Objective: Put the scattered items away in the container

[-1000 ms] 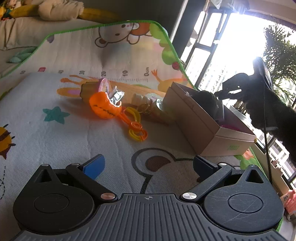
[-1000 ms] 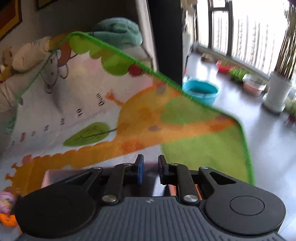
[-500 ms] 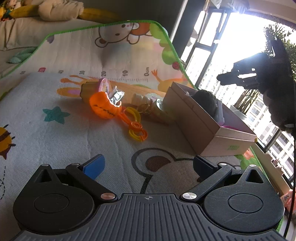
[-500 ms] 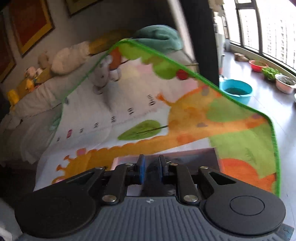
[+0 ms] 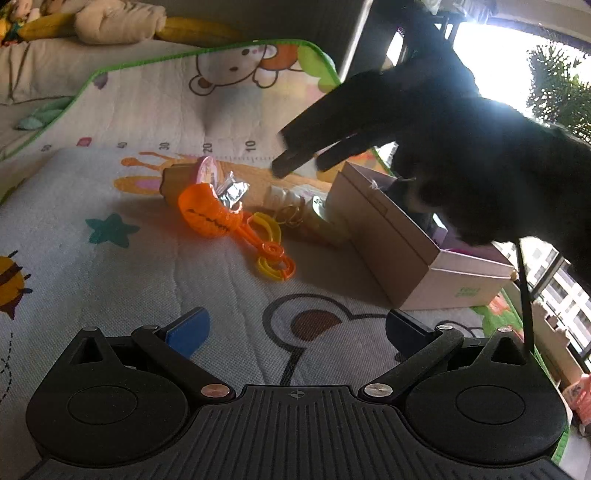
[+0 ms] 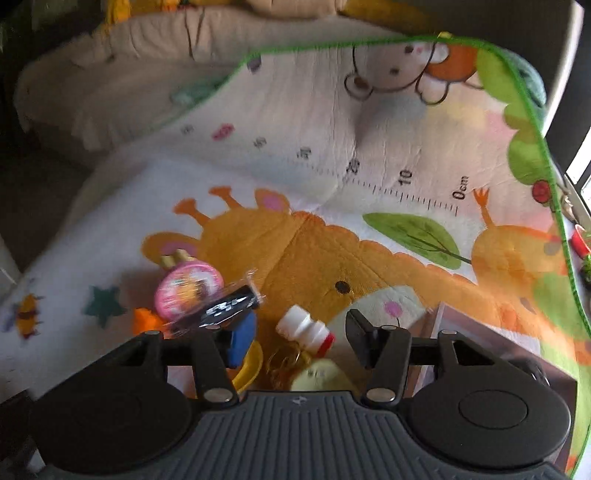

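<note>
A cardboard box (image 5: pixel 391 236) stands on the play mat at right; its corner shows in the right wrist view (image 6: pixel 480 332). Left of it lie an orange toy scoop (image 5: pixel 207 214), yellow tongs (image 5: pixel 273 254), a foil packet (image 5: pixel 232 192), a pink round toy (image 6: pixel 188 288), a small white bottle (image 6: pixel 306 330) and a yellow soft toy (image 6: pixel 321 374). My right gripper (image 6: pixel 299 336) is open, hovering above the bottle and soft toy; it shows dark in the left wrist view (image 5: pixel 303 160). My left gripper (image 5: pixel 295 328) is open and empty, low over the mat.
The cartoon play mat (image 5: pixel 110 280) runs up against a sofa with cushions and soft toys (image 5: pixel 110 22) at the back. Windows and a plant (image 5: pixel 554 92) are at the right, beyond the mat's green edge.
My right gripper has swung left from over the box to above the scattered toys and has opened. The left gripper has not moved.
</note>
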A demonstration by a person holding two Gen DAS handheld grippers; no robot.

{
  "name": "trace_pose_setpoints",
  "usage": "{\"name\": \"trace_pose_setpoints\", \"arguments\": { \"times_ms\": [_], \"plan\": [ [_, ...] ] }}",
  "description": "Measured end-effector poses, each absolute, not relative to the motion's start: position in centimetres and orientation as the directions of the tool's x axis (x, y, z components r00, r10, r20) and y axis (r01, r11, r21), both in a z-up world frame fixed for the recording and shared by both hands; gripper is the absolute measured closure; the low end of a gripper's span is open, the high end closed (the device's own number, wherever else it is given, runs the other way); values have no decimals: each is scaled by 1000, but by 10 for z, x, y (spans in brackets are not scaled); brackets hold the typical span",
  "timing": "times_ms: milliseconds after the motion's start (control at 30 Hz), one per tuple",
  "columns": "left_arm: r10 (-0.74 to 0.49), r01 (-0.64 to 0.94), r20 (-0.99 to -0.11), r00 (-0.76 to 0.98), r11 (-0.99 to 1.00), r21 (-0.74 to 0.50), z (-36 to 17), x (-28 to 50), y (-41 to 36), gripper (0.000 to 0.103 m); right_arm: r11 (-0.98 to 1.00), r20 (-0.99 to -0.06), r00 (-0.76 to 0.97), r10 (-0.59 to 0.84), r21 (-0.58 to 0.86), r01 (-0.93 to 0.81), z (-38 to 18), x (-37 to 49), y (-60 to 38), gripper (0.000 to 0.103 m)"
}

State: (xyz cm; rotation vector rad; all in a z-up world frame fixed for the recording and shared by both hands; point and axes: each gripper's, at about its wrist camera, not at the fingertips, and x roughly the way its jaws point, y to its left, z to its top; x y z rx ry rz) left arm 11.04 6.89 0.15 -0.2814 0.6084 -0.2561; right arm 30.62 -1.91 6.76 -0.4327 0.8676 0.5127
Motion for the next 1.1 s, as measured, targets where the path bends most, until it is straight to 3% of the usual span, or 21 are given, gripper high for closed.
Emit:
{"name": "trace_pose_setpoints", "arguments": {
  "times_ms": [133,200,633,767,967,1000,1100],
  "plan": [
    [-326,153,-518,791,925,-347,1,110,71,0,811,-858,490,157,-171,-560,42,331,-6,50],
    [-328,155,-516,791,924,-349,1,110,72,0,816,-872,467,149,-158,-556,34,329,-8,57],
    [-331,155,-512,792,922,-356,1,110,71,0,800,-709,559,430,12,-600,124,181,-126,57],
    [-313,146,-509,802,929,-341,2,108,69,0,832,-738,545,399,41,-554,97,137,-172,57],
    [-248,126,-511,823,957,-261,7,105,60,0,863,-726,622,292,-79,-499,44,93,-205,57],
    [-232,124,-517,824,964,-235,8,104,57,0,867,-718,633,290,-82,-491,39,89,-208,56],
    [-190,134,-527,829,981,-143,12,104,44,0,889,-662,682,311,-51,-455,34,79,-222,38]
  ]
}}
